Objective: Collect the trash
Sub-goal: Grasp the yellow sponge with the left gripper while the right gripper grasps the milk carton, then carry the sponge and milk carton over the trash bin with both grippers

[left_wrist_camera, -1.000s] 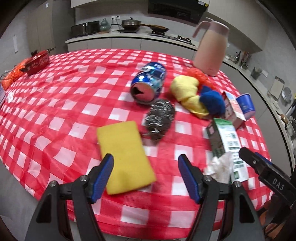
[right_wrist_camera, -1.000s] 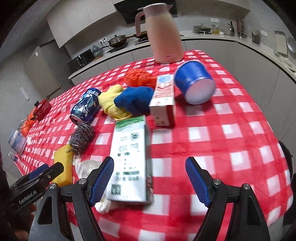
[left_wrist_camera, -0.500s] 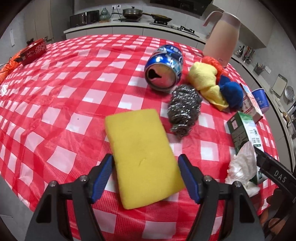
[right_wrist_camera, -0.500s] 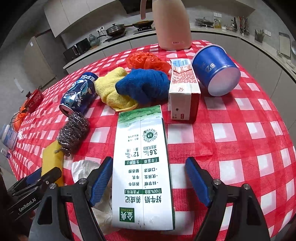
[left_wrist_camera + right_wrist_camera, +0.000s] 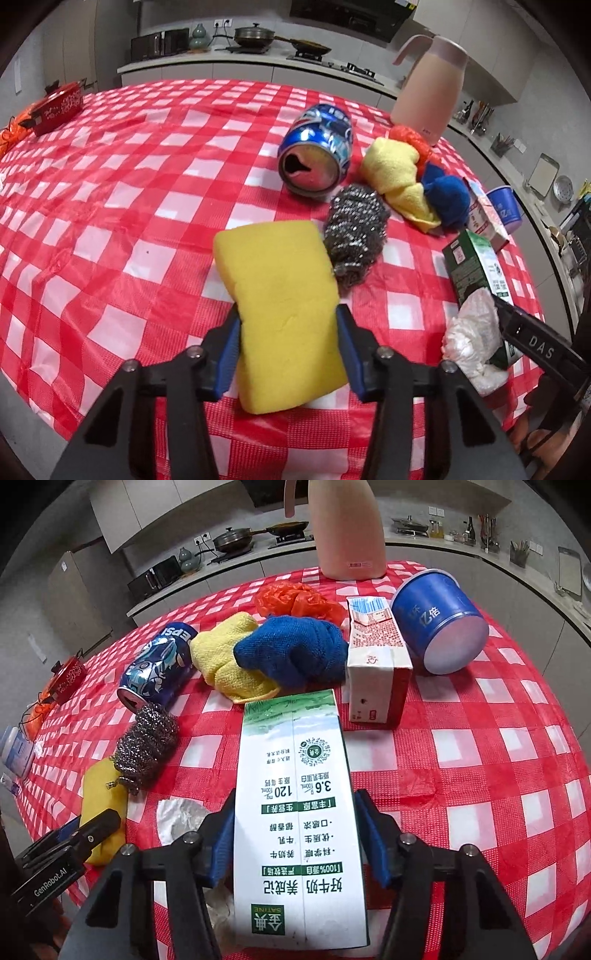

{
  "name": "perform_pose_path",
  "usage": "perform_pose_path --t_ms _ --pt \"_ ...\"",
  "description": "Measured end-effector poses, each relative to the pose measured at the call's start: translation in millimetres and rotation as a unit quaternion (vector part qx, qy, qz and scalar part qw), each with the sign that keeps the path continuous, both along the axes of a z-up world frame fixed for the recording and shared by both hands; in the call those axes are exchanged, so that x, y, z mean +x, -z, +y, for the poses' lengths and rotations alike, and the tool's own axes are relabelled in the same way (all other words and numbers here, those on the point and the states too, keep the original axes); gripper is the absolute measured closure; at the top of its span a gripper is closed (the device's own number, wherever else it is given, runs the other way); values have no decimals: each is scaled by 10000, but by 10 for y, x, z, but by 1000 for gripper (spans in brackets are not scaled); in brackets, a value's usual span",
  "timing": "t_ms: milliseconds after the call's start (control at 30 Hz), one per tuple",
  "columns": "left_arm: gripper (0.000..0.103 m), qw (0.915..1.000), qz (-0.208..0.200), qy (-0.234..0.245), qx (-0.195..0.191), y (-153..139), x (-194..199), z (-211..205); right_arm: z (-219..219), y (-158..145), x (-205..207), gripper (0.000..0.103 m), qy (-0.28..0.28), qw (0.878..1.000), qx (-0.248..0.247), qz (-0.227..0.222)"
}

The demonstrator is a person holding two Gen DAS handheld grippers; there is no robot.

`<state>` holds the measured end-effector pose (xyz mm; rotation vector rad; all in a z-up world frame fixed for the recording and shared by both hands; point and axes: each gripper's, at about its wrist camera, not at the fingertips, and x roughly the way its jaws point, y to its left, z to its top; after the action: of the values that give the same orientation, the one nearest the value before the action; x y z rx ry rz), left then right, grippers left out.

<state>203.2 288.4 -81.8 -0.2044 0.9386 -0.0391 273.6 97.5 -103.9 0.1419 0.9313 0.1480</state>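
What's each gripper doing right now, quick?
Left gripper: jaws have just closed on the sponge.
Right gripper: jaws have just closed on the green milk carton.

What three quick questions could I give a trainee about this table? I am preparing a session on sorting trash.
1. True or false: the soda can stands upright on the checked tablecloth.
2. Which thing sits between the fingers of the left gripper? A) steel scourer B) yellow sponge C) blue cloth
3. Fill in: the right gripper is closed on the green and white ____, and a crumpled white tissue lies beside it.

Key
1. False: it lies on its side, its opened end facing the left wrist camera.
2. B: the yellow sponge, pressed by both pads.
3. milk carton.
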Motion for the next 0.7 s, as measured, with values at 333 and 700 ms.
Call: perform_pose_path --t_ms 333,700 --pt "54 9992 -352 157 -105 -264 -37 -110 -188 -280 -125 46 170 9991 149 -360" --pt "54 9944 -644 796 -268 -525 -47 -518 -556 -504 -353 46 600 9964 193 -573"
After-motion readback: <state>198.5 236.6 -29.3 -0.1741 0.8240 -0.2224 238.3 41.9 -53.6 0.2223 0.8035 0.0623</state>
